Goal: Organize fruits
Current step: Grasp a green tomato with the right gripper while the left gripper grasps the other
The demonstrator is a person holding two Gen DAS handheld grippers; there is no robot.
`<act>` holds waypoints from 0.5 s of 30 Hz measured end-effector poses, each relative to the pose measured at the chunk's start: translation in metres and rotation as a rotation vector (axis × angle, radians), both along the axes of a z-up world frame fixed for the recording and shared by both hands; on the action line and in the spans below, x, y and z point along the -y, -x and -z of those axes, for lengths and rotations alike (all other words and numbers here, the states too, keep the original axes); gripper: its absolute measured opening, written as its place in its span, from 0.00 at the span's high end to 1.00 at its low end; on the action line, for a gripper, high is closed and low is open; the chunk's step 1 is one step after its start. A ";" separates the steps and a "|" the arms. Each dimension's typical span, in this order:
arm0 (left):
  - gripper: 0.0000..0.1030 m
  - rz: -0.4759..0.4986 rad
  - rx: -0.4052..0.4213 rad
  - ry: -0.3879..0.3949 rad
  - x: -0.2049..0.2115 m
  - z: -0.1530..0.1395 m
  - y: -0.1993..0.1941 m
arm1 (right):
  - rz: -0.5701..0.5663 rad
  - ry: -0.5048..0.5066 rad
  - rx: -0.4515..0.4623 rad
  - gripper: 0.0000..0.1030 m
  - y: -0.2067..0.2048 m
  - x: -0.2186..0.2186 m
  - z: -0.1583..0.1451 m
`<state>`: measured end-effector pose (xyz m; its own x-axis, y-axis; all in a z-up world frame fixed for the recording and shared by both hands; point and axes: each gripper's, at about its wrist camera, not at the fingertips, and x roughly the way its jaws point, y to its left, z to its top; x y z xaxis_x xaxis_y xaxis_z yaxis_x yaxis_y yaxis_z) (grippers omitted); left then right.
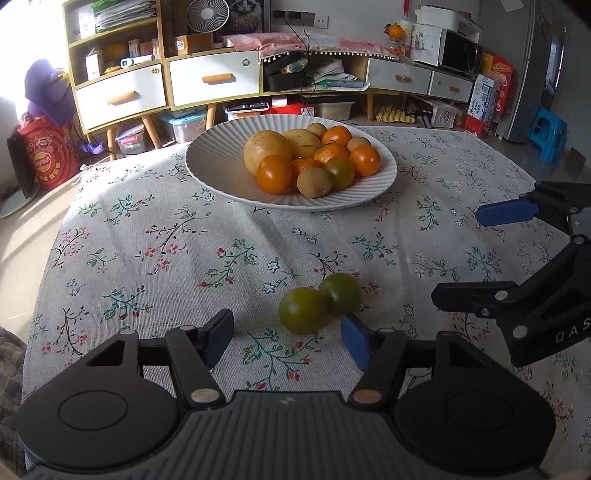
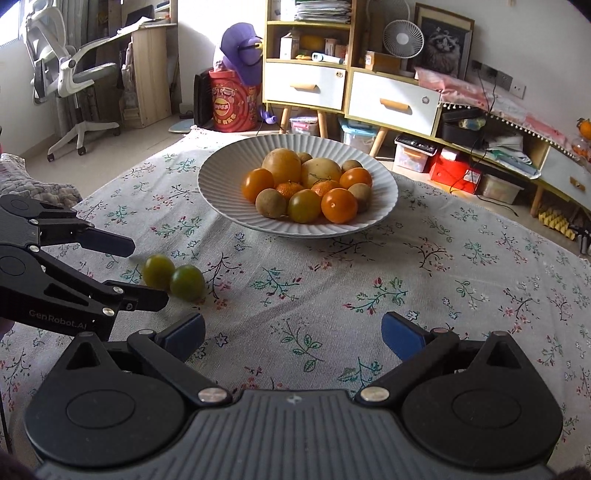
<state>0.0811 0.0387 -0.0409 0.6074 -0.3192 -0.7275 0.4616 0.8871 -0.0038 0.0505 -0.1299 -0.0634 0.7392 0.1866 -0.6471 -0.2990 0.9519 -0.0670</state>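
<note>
We see first the table, covered by a floral tablecloth [image 1: 155, 236], the largest thing here. Behind it, at 12 o'clock in the left wrist view, stands a long shelf unit with white drawers [image 1: 212, 79], and a small white fan [image 1: 207, 14] is on top of it. At 9 o'clock on the floor there is a red bucket [image 1: 50, 157].

On the cloth, at about 12 o'clock from our left gripper, lies a white ribbed plate [image 1: 218, 181] full of fruits. We count in it two big yellow fruits, three orange tomatoes, two tangerines, one green tomato and about four small brown fruits; some are half hidden, so this last count is not sure.

Outside the plate we count two green tomatoes. The nearer green tomato [image 1: 303, 310] and the farther green tomato [image 1: 341, 293] touch each other on the cloth, well apart from the plate.

Our left gripper [image 1: 288, 343] is half spread. The nearer tomato sits just ahead of its fingertips, near the right blue pad [image 1: 356, 345], and nothing is pinched. From the right wrist view the two tomatoes lie between its fingers, not pressed.

Our right gripper [image 2: 291, 332] is spread wide over bare cloth, and holds nothing. In the left wrist view it stands at 3 o'clock, beside the tomatoes, not in the way of the plate.
</note>
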 end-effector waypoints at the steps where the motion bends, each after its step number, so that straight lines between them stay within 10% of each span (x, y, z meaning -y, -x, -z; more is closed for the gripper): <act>1: 0.54 0.002 -0.003 0.000 0.000 0.001 -0.001 | -0.004 0.002 -0.001 0.01 0.000 -0.001 0.001; 15: 0.86 0.028 -0.031 0.012 -0.001 -0.003 -0.009 | -0.053 -0.004 -0.015 0.02 -0.006 -0.011 0.010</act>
